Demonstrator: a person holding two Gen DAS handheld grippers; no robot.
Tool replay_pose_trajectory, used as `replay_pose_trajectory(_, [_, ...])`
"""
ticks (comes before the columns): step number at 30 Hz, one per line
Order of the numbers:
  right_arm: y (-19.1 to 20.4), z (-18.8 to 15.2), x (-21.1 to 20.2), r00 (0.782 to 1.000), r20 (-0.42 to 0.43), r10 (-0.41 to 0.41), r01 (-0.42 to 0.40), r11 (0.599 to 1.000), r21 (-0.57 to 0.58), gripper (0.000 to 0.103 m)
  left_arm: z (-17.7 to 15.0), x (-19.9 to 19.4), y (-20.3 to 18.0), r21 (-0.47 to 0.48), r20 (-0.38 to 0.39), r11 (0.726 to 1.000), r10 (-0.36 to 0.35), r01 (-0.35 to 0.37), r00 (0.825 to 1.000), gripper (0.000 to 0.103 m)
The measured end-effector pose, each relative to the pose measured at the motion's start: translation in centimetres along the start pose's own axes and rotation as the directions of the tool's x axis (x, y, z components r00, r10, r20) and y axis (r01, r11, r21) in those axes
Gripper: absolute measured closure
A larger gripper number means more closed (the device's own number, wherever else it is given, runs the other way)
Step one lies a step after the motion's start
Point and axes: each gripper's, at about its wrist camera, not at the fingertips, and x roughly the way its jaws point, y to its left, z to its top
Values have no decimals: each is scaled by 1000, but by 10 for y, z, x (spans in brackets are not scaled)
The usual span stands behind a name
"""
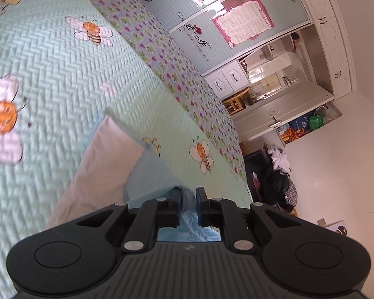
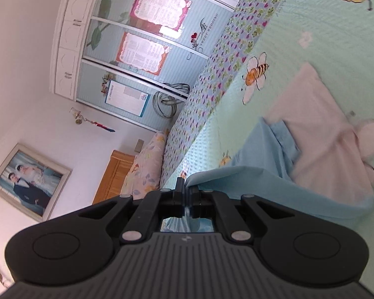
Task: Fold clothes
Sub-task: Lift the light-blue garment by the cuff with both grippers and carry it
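A light blue garment lies partly on the pale green quilted bedspread, lifted at two points. My left gripper is shut on a bunched fold of its blue cloth. In the right wrist view my right gripper is shut on an edge of the same blue garment, which stretches away to the right. A pale pink cloth lies beside the blue one; in the right wrist view the pink cloth partly rests on it.
The bedspread has bee prints and a frog-patterned border. Beyond the bed stand a wardrobe with posters, a pillow, a wooden headboard, an open doorway and a pile of bags and clothes on the floor.
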Motion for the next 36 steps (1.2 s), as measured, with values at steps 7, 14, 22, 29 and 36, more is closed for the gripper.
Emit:
replay_pose_trajectory(7, [-25, 49, 73, 999, -15, -44, 45, 997, 65, 99, 46, 76, 22, -34, -13, 997, 69, -69, 998, 92])
replay_pose_trajectory(14, [-69, 55, 103, 988, -52, -144, 146, 988, 47, 98, 30, 114, 75, -47, -139, 992, 110, -117, 984, 82])
replay_pose_trajectory(22, [-92, 43, 89, 985, -34, -168, 170, 983, 62, 98, 7, 106, 84, 5, -167, 994, 104, -105, 980, 81])
replay_pose_trajectory(29, [-99, 44, 91, 987, -37, -159, 161, 984, 78, 94, -15, 88, 70, 102, -181, 991, 101, -83, 978, 81])
replay_pose_trajectory(36, [-101, 45, 97, 992, -34, -122, 124, 989, 85, 94, 6, 127, 62, 49, -298, 995, 97, -86, 950, 61])
